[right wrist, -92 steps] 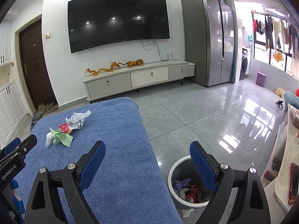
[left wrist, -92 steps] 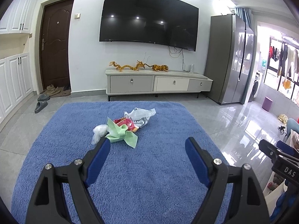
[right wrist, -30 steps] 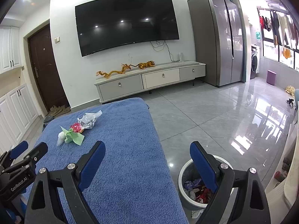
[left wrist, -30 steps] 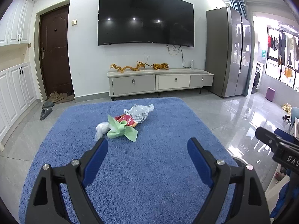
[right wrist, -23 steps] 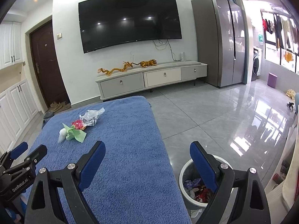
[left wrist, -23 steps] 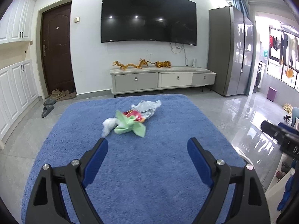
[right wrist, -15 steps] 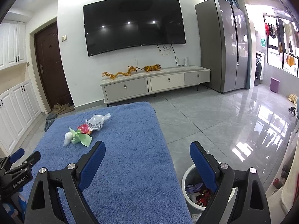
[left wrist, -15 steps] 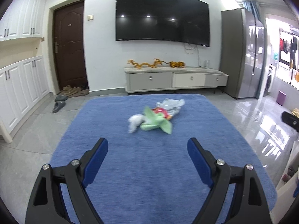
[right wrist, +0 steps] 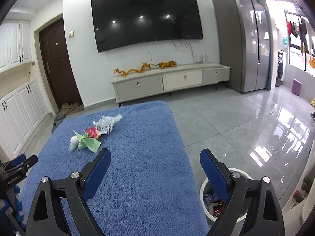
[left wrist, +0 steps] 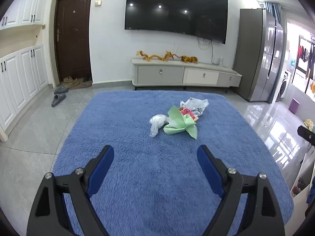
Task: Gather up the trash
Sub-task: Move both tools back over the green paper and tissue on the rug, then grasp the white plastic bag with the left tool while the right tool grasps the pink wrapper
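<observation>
Hovering low in its frame, the left gripper (left wrist: 155, 158) was spread wide and empty over the blue cover (left wrist: 126, 129); the trash pile (left wrist: 178, 119) lay just right of centre. The right gripper (right wrist: 155, 160) gaped too, the pile centre-left, the trash bin (right wrist: 203, 185) at lower right.

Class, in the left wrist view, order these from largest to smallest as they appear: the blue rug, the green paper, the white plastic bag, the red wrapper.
1. blue rug
2. green paper
3. white plastic bag, though close to the paper
4. red wrapper, partly hidden behind the paper
</observation>
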{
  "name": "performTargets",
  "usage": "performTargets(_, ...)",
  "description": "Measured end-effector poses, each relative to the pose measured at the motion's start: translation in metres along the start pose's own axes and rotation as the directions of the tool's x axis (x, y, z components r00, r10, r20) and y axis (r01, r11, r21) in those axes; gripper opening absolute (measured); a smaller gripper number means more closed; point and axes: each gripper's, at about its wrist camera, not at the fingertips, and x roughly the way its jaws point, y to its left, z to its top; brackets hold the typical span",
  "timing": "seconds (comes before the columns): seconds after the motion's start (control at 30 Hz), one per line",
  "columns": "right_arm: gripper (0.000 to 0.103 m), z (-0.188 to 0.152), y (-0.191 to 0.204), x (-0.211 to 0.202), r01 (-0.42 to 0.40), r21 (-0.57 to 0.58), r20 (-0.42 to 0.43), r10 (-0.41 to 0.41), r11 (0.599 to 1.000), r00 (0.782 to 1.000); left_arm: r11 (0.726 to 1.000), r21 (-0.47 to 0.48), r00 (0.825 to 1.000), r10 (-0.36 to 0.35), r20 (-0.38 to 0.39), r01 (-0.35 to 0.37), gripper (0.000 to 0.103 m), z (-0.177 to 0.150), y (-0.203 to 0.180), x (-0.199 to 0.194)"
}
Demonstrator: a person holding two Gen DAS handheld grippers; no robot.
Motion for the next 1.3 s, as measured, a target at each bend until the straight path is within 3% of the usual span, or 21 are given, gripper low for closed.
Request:
performTargets(0.17,0.092,0.002,0.002,0.038,-0.019,-0.010,-0.063,0.018,1.000,0.998,1.000,-0.001,0.998,-0.011,-0.057,0.011,0.076,0.015,0.010,0.044)
performTargets(0.37,0.091,0.009,0.013,0.085,-0.102,-0.009,-0.116,0.100,0.995,0.988,0.999,0.012,0.993,-0.048,-0.110,0.049,0.069,0.029,0.013,0.094)
performTargets(0.47,0.082,0.016,0.024,0.110,-0.171,0.000,-0.134,0.169,0.985,0.976,0.997,0.025,0.988,-0.066,-0.137,0.070,0.065,0.035,0.012,0.120)
performTargets(0.63,0.066,0.030,0.049,0.151,-0.298,0.028,-0.184,0.298,0.954,0.937,0.992,0.043,0.978,-0.106,-0.179,0.116,0.060,0.045,0.015,0.160)
performTargets(0.8,0.066,0.038,0.078,0.198,-0.397,0.055,-0.252,0.397,0.916,0.882,0.982,0.054,0.961,-0.168,-0.218,0.183,0.060,0.047,0.015,0.191)
performTargets(0.9,0.066,0.038,0.093,0.224,-0.442,0.085,-0.285,0.447,0.893,0.848,0.977,0.045,0.951,-0.192,-0.241,0.209,0.048,0.047,0.015,0.204)
performTargets(1.07,0.066,0.034,0.116,0.256,-0.467,0.101,-0.333,0.472,0.878,0.816,0.968,0.019,0.937,-0.237,-0.257,0.250,0.039,0.047,0.018,0.212)
performTargets(1.17,0.053,0.034,0.121,0.267,-0.474,0.143,-0.347,0.493,0.869,0.798,0.965,0.017,0.932,-0.248,-0.263,0.261,0.031,0.047,0.017,0.212)
performTargets(1.3,0.025,0.031,0.120,0.269,-0.501,0.206,-0.343,0.542,0.840,0.767,0.965,0.012,0.935,-0.249,-0.253,0.261,0.030,0.045,0.017,0.205)
